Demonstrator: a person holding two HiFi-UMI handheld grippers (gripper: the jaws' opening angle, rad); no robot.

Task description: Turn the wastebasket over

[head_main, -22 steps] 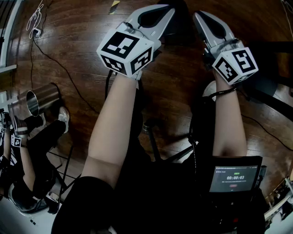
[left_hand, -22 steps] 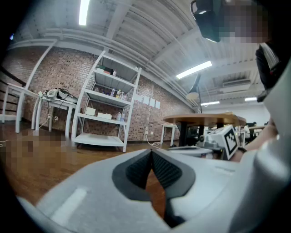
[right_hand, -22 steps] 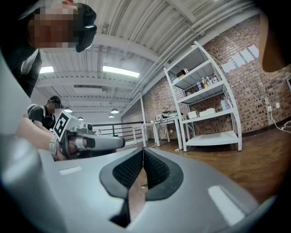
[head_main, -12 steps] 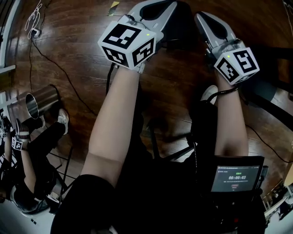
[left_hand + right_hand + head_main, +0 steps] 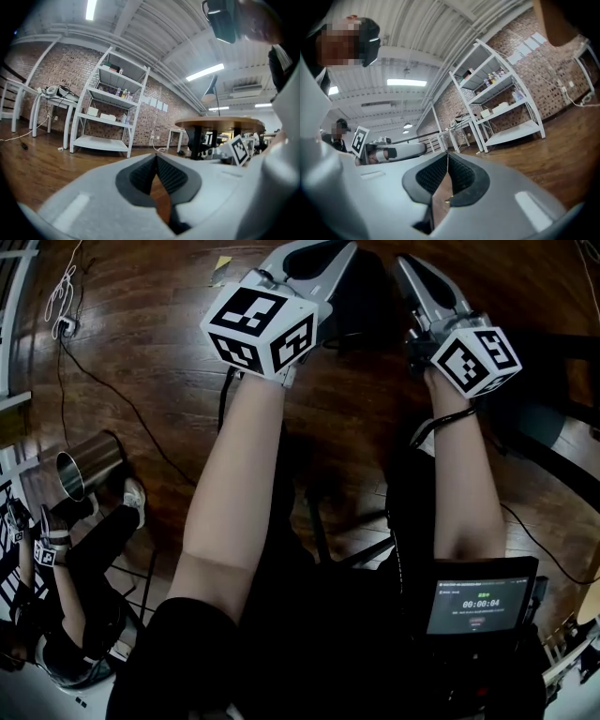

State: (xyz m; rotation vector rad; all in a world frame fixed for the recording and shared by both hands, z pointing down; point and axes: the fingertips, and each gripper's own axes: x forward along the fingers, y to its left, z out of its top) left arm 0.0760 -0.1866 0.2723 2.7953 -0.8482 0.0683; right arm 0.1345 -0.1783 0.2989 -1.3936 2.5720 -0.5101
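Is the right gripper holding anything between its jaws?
No, the right gripper has its jaws shut tip to tip, with nothing between them.

The left gripper [image 5: 343, 249] has risen a little in the head view since the first earlier picture. The right gripper [image 5: 405, 264] has moved up and slightly toward the left one. The metal wastebasket [image 5: 86, 465] at the left edge and the yellow tape piece [image 5: 221, 262] now lie lower in that view. The timer screen [image 5: 480, 606] has changed its last digit from 3 to 4.
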